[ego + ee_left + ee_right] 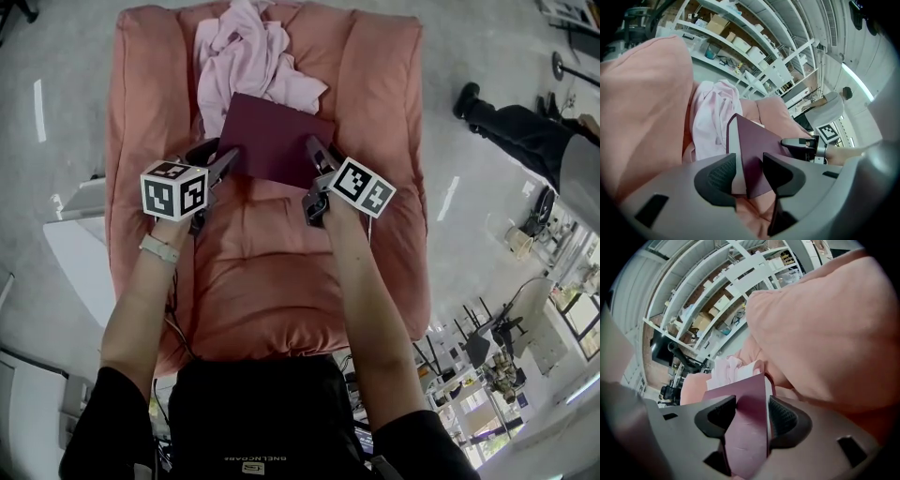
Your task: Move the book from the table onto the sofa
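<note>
A maroon book (277, 139) hangs just above the pink sofa (272, 281), near its back cushions. My left gripper (223, 164) is shut on the book's left edge and my right gripper (315, 157) on its right edge. In the left gripper view the book (757, 150) stands between the pads of the left gripper (750, 176), its white page edge showing, and the right gripper (802, 143) grips the far side. In the right gripper view the book (752, 404) fills the gap of the right gripper (752, 417). The book's near edge is hidden behind the marker cubes.
A crumpled pale pink cloth (248, 56) lies on the sofa back, just beyond the book. A white table (80, 253) stands left of the sofa. A person in dark clothes (525, 131) stands at the right. White shelving (754, 51) lines the far wall.
</note>
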